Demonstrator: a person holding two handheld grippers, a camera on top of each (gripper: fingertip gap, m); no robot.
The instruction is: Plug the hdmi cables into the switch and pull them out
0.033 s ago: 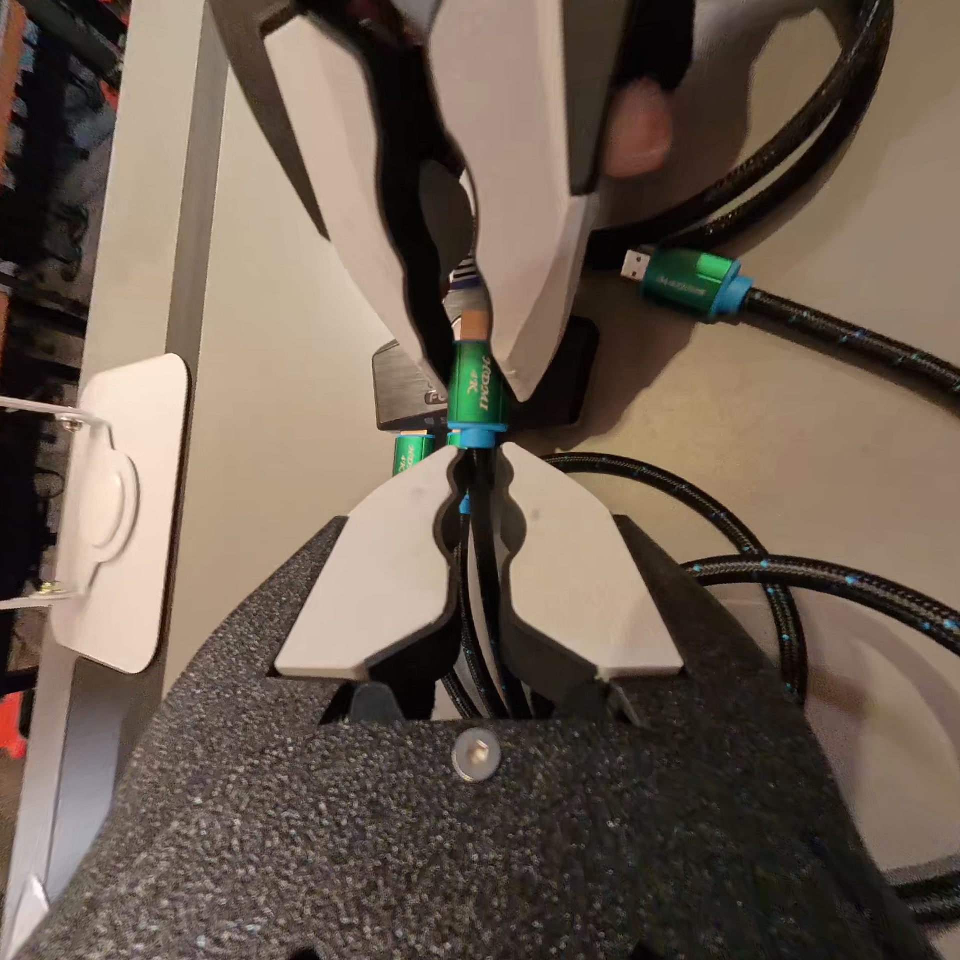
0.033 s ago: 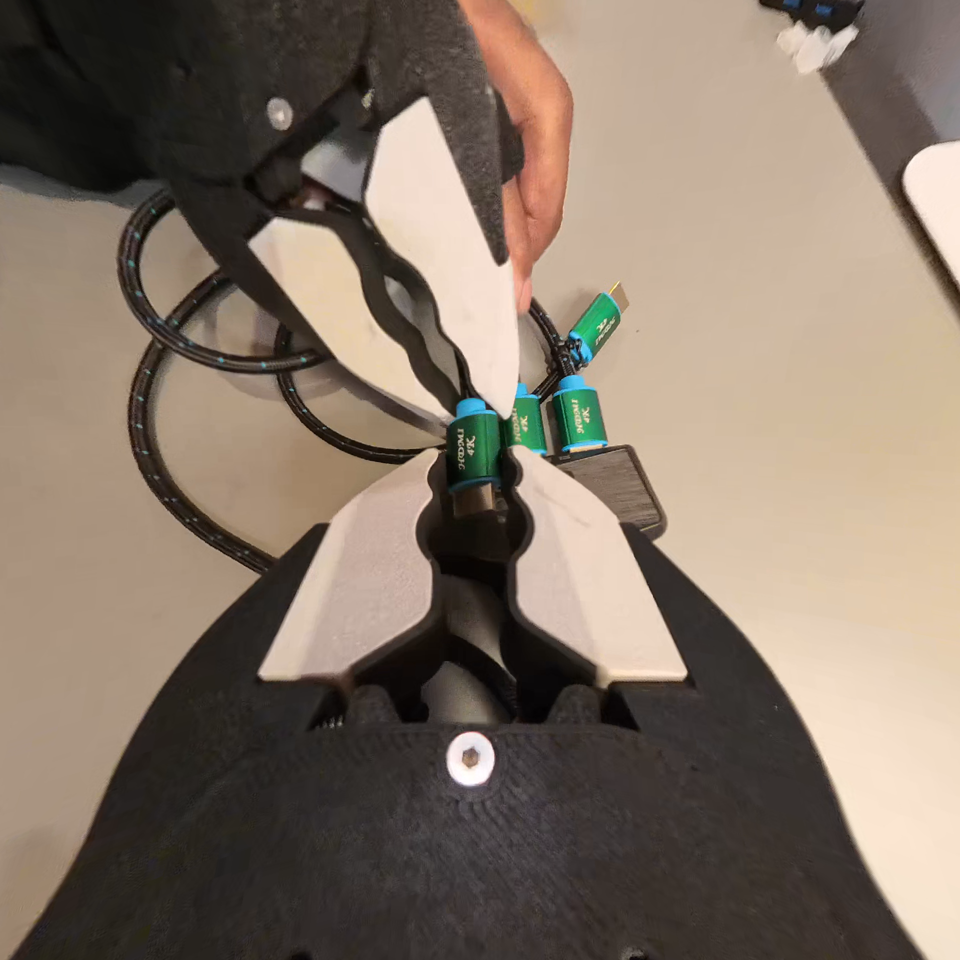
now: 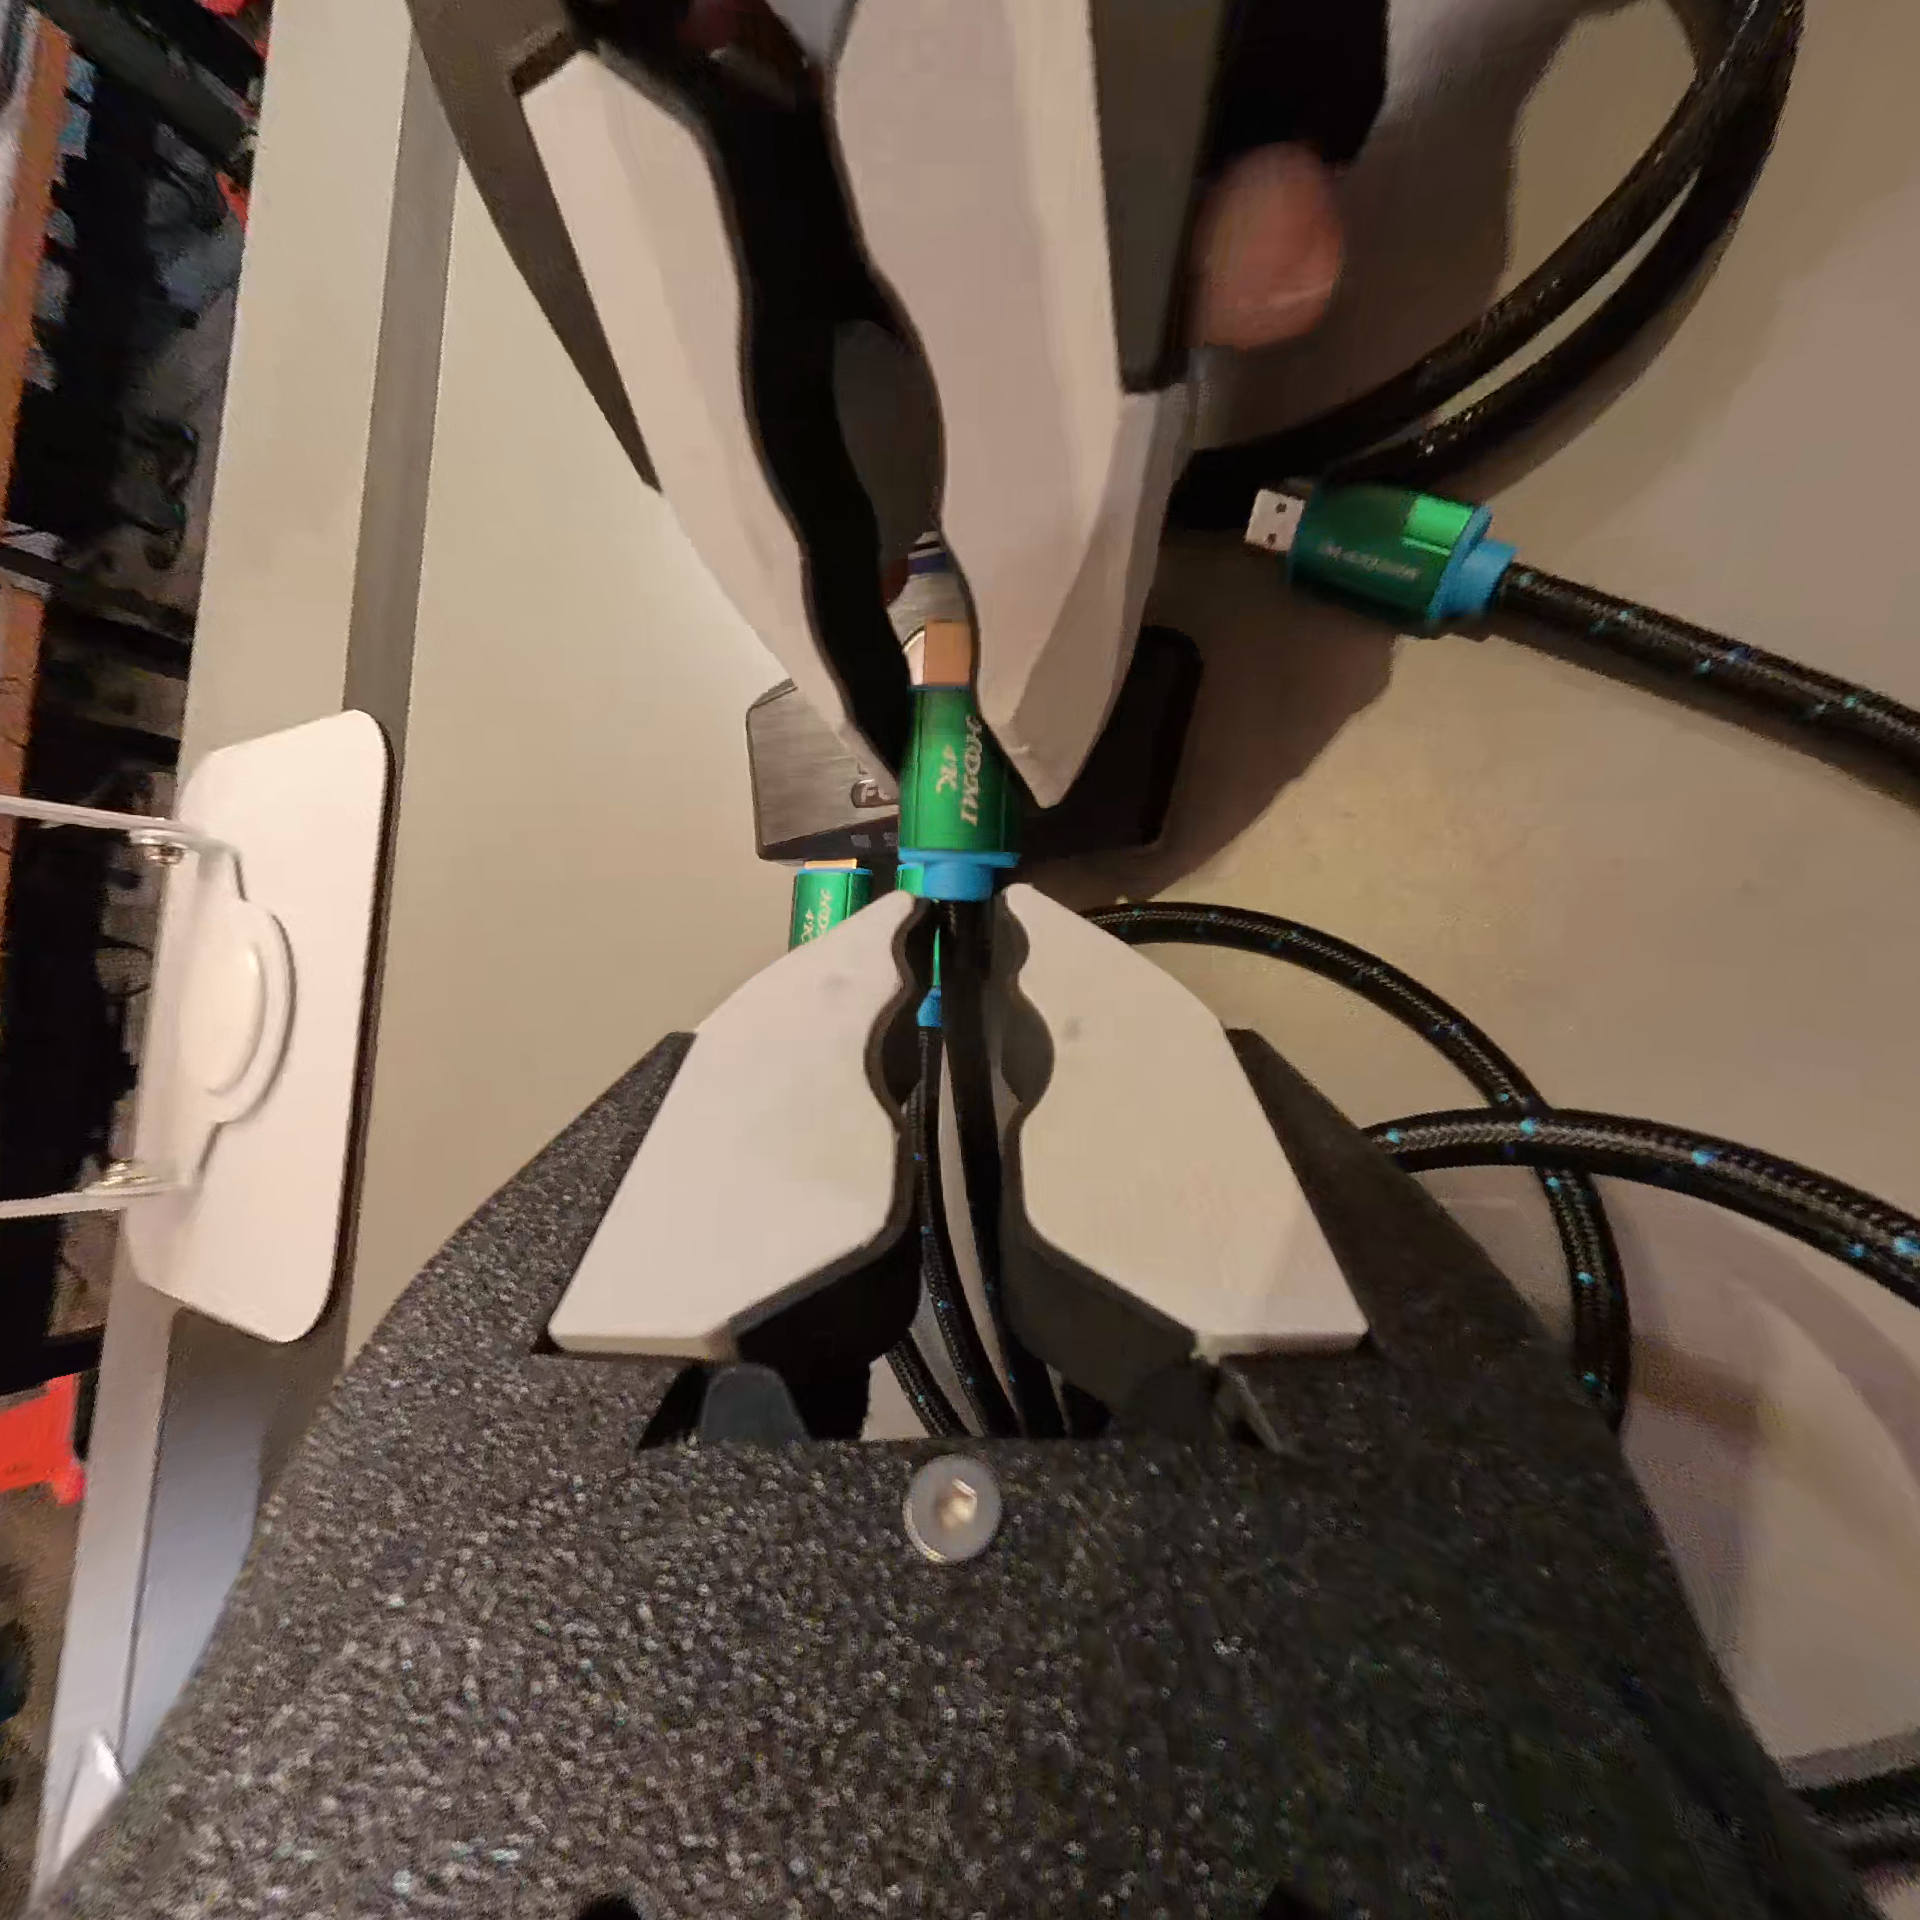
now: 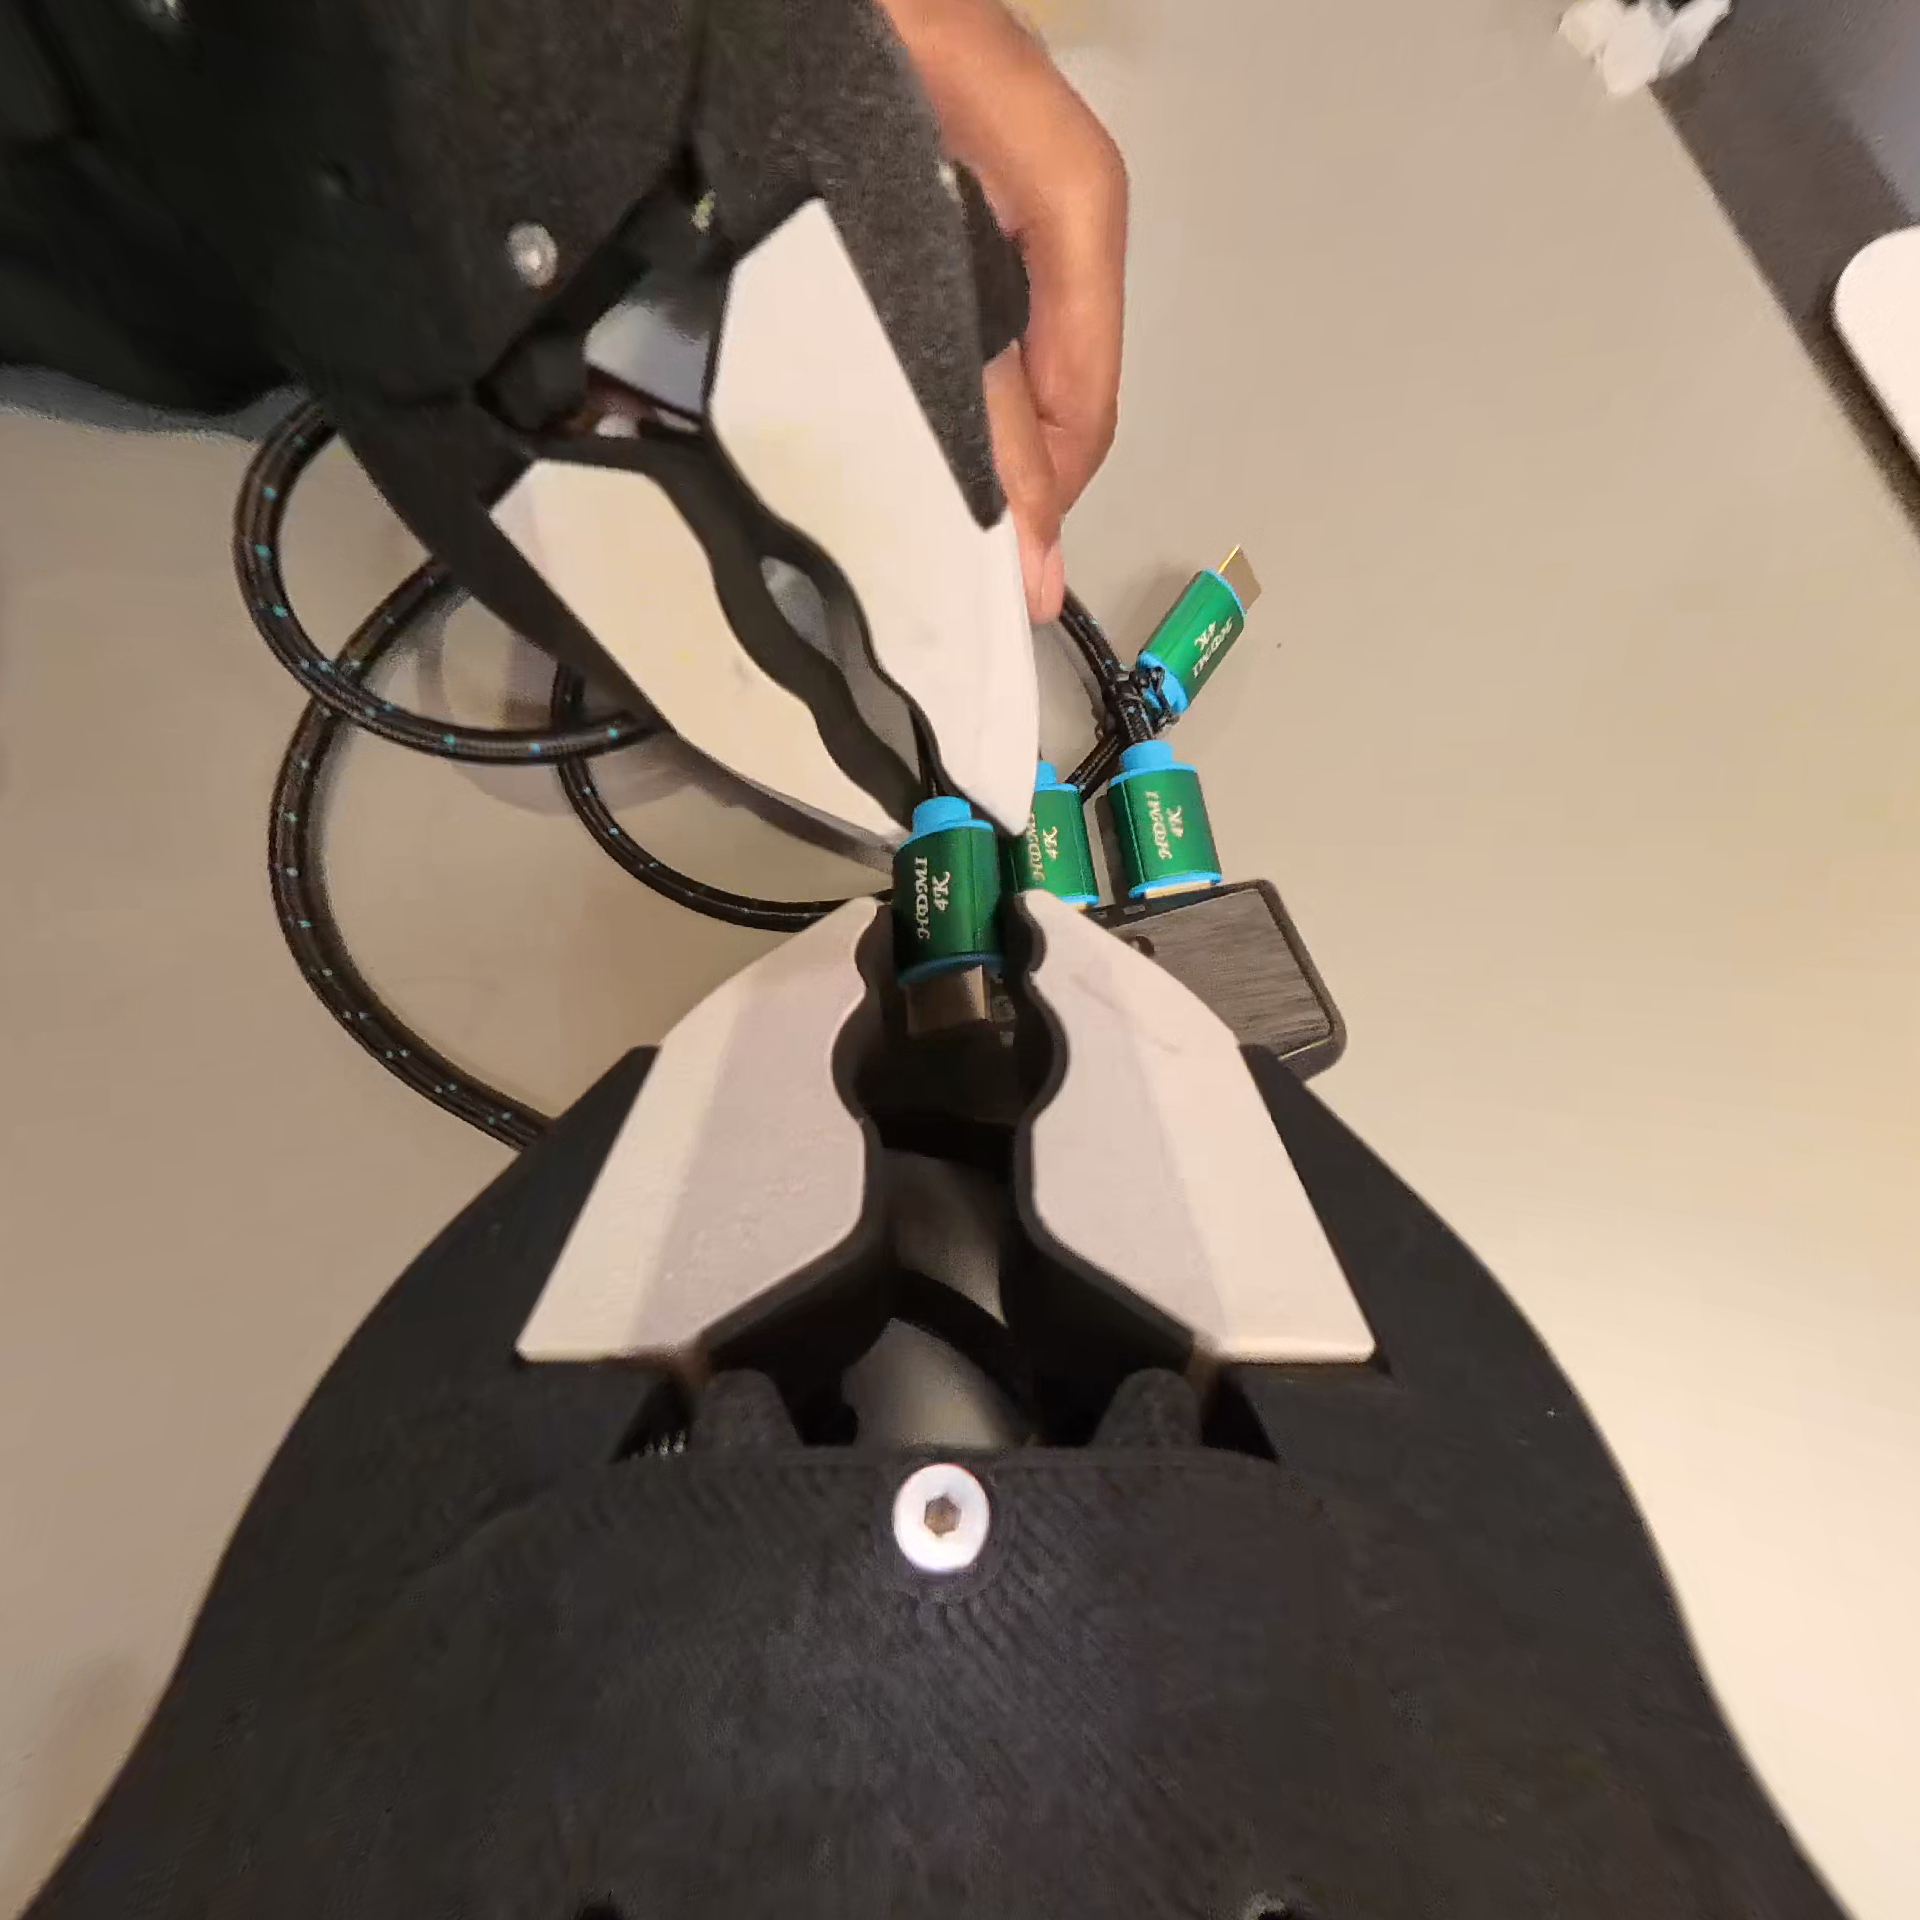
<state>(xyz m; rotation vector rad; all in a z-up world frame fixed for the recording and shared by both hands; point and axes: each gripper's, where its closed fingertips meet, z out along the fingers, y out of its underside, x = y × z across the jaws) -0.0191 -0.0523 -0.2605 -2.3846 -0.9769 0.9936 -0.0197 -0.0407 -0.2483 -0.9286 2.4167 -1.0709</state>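
Left wrist view: your left gripper [image 3: 954,906] is clenched on the braided cable [image 3: 961,1091] just behind the blue collar of a green HDMI plug [image 3: 951,784], so the plug stands out in front of the tips with its gold end free. Holding the cord rather than the shell leaves the shell bare for the other tool. The right gripper [image 3: 940,769] comes in from above and pinches that same shell. The dark switch [image 3: 821,774] lies on the table [image 3: 1455,935] just behind. A loose USB plug [image 3: 1382,556] rests apart to the right.

Right wrist view: your right gripper [image 4: 945,920] is clamped around the green shell of the plug [image 4: 943,904], its metal tip pointing back toward the camera, clear of any port. The left gripper [image 4: 966,821] meets it from the far side. Two more plugs [image 4: 1164,831] sit in the switch [image 4: 1236,966]; a fourth [image 4: 1195,634] lies unplugged beyond. This looks like a handover, so that you can steer the plug by its rigid body.
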